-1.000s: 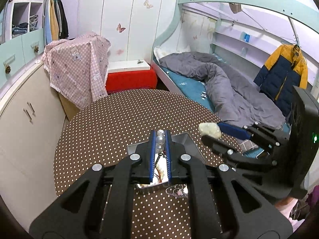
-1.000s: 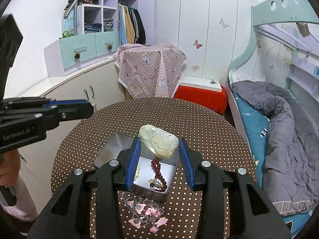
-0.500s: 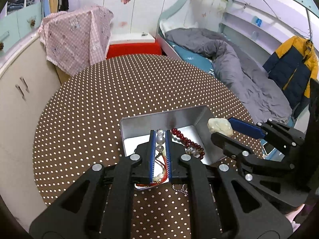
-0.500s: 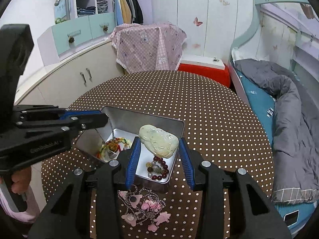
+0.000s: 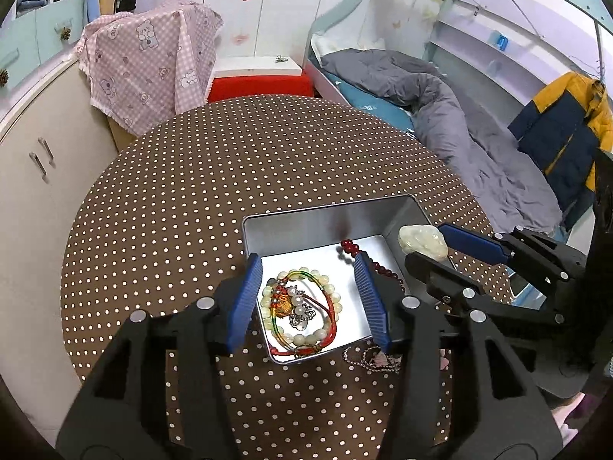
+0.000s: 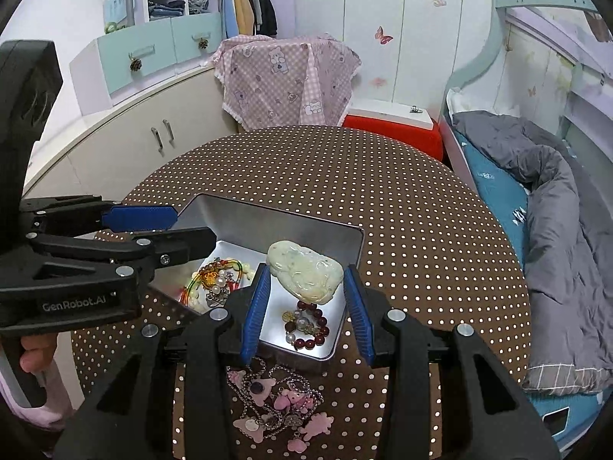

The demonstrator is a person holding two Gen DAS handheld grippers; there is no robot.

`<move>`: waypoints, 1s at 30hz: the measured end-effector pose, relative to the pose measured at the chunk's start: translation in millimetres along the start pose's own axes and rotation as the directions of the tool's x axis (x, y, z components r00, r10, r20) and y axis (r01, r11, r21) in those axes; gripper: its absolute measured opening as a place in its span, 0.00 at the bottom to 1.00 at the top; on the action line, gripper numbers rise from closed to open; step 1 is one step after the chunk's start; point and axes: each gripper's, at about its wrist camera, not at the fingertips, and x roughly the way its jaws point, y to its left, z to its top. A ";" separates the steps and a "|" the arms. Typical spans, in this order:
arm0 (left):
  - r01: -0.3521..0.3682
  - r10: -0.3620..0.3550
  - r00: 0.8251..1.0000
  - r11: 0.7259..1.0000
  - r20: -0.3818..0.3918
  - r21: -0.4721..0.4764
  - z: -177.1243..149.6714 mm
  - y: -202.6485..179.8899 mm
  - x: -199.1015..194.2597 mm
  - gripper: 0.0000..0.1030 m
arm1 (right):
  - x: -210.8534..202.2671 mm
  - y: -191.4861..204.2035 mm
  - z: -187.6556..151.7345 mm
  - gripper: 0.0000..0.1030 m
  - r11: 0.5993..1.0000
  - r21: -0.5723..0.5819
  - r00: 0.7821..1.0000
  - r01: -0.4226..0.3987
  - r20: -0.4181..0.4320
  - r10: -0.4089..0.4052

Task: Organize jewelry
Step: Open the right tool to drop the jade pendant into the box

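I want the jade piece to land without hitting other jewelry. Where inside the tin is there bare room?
In the tin, bare floor lies along the far wall and between the bracelet tangle and the red bead bracelet. The near half is crowded. The jade pendant hangs in the right tongs.

Bedroom: polka-dot round table, bunk bed, cream cabinets, butterfly-stickered wall.

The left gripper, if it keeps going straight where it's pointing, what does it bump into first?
Probably the pile of bracelets lying in the metal tin. The open left gripper has just been opening, its fingers straddling that pile, though depth is hard to judge.
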 end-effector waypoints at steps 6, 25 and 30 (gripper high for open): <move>-0.015 0.015 1.000 1.000 0.021 -0.001 -1.6 1.1 -10.4 0.49 | 1.9 5.4 -0.1 0.36 1.000 -0.014 1.000 0.016 -0.013 -0.016; -0.037 0.037 0.999 0.999 0.000 0.004 -2.9 3.0 -7.4 0.49 | -0.2 5.3 -3.4 0.36 1.000 0.008 1.000 0.015 -0.008 -0.015; -0.034 0.034 0.999 0.999 -0.002 0.004 -1.9 2.9 -6.8 0.49 | -3.1 4.5 -3.8 0.36 1.000 0.010 1.000 0.021 -0.004 -0.020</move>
